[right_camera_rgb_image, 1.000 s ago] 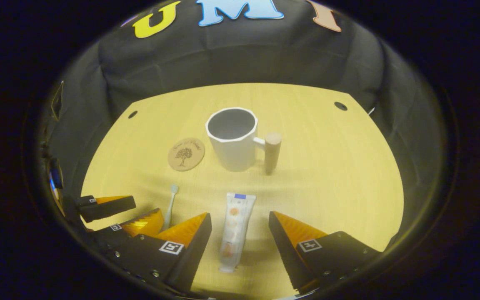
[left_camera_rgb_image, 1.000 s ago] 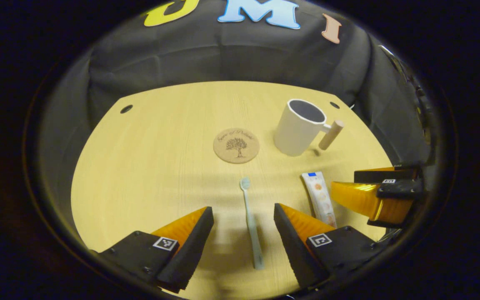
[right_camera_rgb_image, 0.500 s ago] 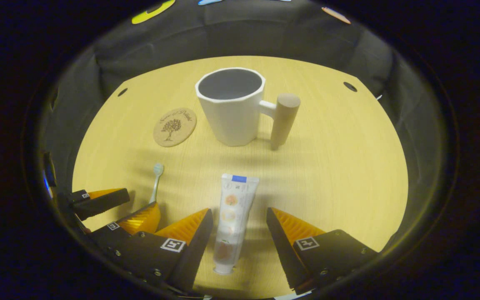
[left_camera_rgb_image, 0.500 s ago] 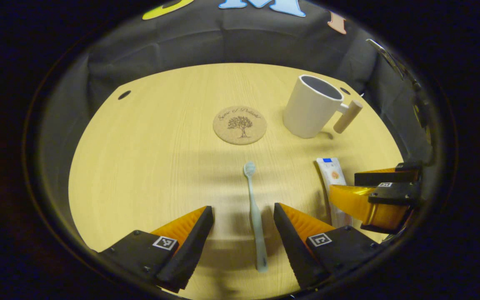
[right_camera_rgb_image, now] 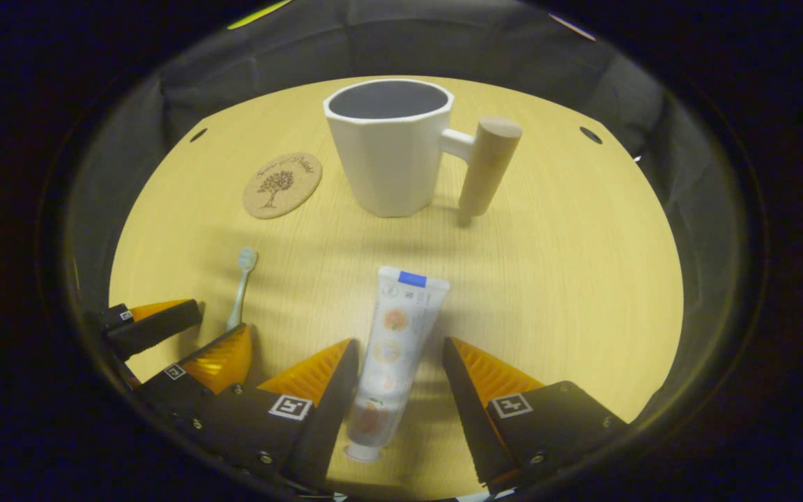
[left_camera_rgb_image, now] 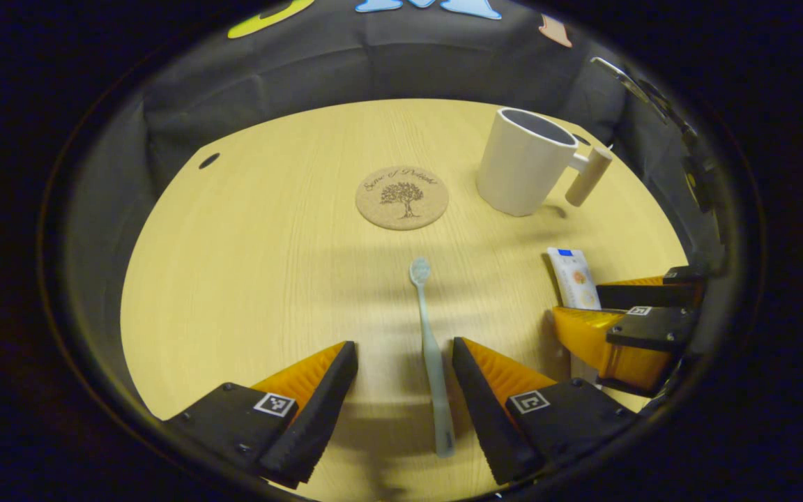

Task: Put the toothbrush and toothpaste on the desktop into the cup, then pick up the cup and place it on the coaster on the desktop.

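Observation:
A pale toothbrush (left_camera_rgb_image: 431, 355) lies flat on the wooden desk, its handle between the fingers of my open left gripper (left_camera_rgb_image: 405, 366). In the right gripper view the white toothpaste tube (right_camera_rgb_image: 393, 347) lies between the fingers of my open right gripper (right_camera_rgb_image: 396, 366), cap end nearest the camera. The white cup (right_camera_rgb_image: 389, 148) with a wooden handle (right_camera_rgb_image: 486, 164) stands upright and empty beyond the tube. A round cork coaster (left_camera_rgb_image: 402, 197) lies left of the cup (left_camera_rgb_image: 523, 162). The toothbrush (right_camera_rgb_image: 240, 286) and left gripper (right_camera_rgb_image: 196, 333) show at lower left of the right gripper view.
The light wooden desk (left_camera_rgb_image: 248, 251) is ringed by black cloth walls. Cable holes sit at its far corners (left_camera_rgb_image: 209, 160) (right_camera_rgb_image: 590, 134). The right gripper (left_camera_rgb_image: 610, 310) and the tube (left_camera_rgb_image: 574, 277) sit close to the left gripper's right side.
Both grippers have moved forward and lower, so toothbrush and tube now lie deeper between their fingers. The cup and coaster look nearer. Nothing has been grasped.

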